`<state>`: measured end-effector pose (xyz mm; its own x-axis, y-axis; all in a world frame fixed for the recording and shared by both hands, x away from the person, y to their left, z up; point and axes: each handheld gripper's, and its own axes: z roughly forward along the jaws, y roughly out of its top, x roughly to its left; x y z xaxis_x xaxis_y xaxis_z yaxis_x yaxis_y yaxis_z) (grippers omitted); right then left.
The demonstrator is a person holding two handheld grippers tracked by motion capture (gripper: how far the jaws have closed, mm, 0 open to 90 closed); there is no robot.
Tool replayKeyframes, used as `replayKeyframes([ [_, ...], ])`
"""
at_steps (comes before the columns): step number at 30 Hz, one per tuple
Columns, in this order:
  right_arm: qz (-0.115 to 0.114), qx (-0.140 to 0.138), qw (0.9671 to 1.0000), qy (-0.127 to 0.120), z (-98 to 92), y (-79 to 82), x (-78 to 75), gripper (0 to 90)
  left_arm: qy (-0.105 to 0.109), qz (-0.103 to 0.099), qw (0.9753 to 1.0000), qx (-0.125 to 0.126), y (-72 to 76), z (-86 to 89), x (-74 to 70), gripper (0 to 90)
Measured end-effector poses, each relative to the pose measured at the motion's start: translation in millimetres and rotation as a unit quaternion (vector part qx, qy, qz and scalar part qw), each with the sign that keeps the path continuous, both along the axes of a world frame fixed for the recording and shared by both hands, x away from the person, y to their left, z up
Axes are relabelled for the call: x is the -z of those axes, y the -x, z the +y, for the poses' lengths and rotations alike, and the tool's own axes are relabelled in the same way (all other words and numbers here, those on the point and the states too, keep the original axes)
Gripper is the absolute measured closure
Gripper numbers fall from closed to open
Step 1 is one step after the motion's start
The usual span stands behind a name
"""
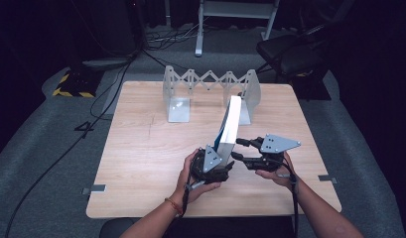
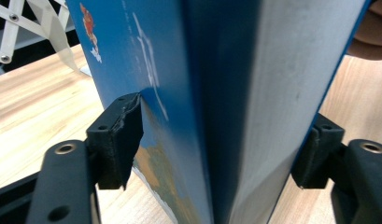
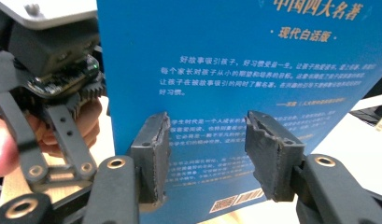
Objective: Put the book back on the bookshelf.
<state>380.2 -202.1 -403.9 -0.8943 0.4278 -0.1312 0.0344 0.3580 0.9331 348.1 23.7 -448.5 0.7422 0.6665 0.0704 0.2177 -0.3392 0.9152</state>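
On the book's (image 3: 235, 70) back, Chinese print (现代白话版); left fingers (image 2: 121, 140) pinch it, right fingers (image 3: 153, 154) spread.

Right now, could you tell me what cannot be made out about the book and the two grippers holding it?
- Book, left gripper view: title and top cut off by the frame's upper edge.
- Book's foot, high view: the left gripper hides whether it rests on the table.
- Back-cover print, right gripper view: small lines blurred; lower part hidden behind the right gripper.
- Right gripper, both views: whether its pads touch the cover.
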Motion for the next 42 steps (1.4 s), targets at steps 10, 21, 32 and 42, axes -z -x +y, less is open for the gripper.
replayKeyframes([
  [10,0.009,0.035,0.9993,-0.012,-7.1,-10.0,2.0,45.4,-0.005,0.005,0.9999,0.011,1.1,24.9,-3.8,58.7],
  [21,0.046,0.087,0.9951,-0.008,-42.2,-44.4,20.6,37.8,0.002,0.031,0.9950,0.094,-1.2,53.6,-5.7,59.1],
  [32,0.036,-0.027,0.9989,0.013,-25.1,-48.7,21.3,34.9,-0.012,0.059,0.9822,0.178,-10.2,91.3,-11.2,58.8],
  [42,0.081,-0.093,0.9921,0.023,-6.0,-68.0,35.4,31.9,-0.009,0.047,0.9842,0.171,-11.9,97.6,-6.6,57.9],
])
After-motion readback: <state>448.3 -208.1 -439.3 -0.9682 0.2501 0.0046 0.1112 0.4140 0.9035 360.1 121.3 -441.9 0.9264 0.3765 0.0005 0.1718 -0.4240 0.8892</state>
